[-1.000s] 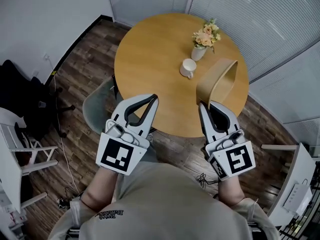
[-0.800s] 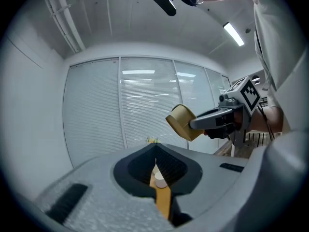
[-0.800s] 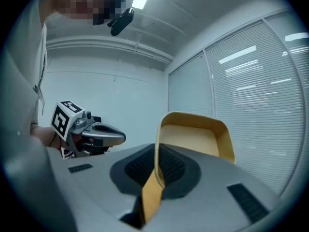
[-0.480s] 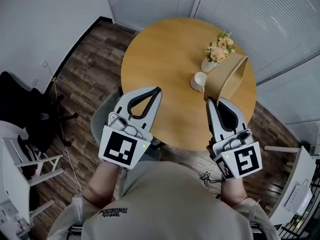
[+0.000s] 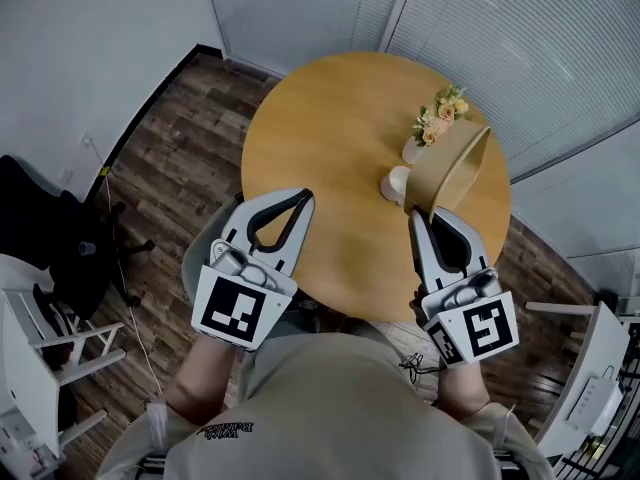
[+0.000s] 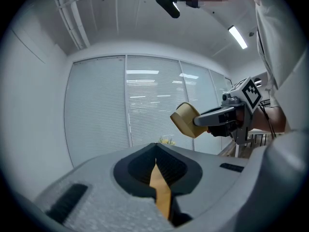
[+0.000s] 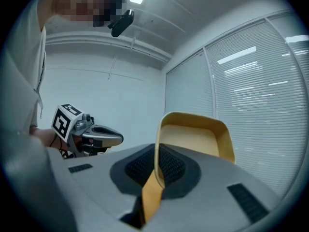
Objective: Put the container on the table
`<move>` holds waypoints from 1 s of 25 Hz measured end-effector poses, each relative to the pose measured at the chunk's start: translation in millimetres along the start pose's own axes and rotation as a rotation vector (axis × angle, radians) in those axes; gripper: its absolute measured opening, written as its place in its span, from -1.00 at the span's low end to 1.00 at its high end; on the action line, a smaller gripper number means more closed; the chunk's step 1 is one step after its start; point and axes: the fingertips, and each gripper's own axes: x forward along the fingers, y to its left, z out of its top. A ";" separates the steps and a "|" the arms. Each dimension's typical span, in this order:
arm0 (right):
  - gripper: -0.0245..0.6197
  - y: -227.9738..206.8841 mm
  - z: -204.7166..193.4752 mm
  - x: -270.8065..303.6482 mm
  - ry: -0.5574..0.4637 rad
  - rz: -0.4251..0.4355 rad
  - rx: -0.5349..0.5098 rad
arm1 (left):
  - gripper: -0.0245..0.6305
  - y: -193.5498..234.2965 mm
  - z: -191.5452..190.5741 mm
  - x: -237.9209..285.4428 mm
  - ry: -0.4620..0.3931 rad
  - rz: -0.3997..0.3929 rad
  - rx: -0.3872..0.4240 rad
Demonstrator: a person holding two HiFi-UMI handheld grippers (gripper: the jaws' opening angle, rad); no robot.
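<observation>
The right gripper [image 5: 412,211] has its jaws closed down on one thin wall of the tan container [image 5: 452,168], pinching it at the rim with the wall running up between them. The left gripper [image 5: 303,196] has its jaws closed tip to tip with nothing in them, and it hangs idle over the near edge of the round wooden table [image 5: 320,138].

From where I stand, the container is aloft over the right side of the table, not resting on it. It hangs just beside the white mug [image 5: 396,182] and the little vase of flowers [image 5: 437,128].

It is tipped on its side rather than sitting base down. Its long axis runs away from the jaws, out towards the blinds. The mouth faces back towards the right gripper and off to the person's right, and the closed underside faces the left gripper.

I would say this is the carry, with the set-down not yet begun. The next move calls for rolling the wrist so the base faces down and lowering onto bare wood clear of the mug and vase. Only then should the jaws part. With so thin a hold on one wall, it could swing or clip the mug.
</observation>
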 end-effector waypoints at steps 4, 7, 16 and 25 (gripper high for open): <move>-0.82 -8.1 -1.9 5.5 -0.010 0.025 0.003 | -0.86 1.5 -0.1 8.3 0.011 0.025 0.000; -0.82 -13.7 -4.0 6.8 -0.011 0.053 0.004 | -0.86 -3.2 0.1 13.9 0.018 0.040 0.006; -0.82 -26.7 -13.4 12.2 0.008 0.100 -0.005 | -0.86 -10.4 1.0 24.9 0.047 0.065 -0.002; -0.82 -40.7 -23.4 48.4 0.081 0.117 -0.033 | -0.86 0.2 -7.0 38.8 0.065 0.084 -0.011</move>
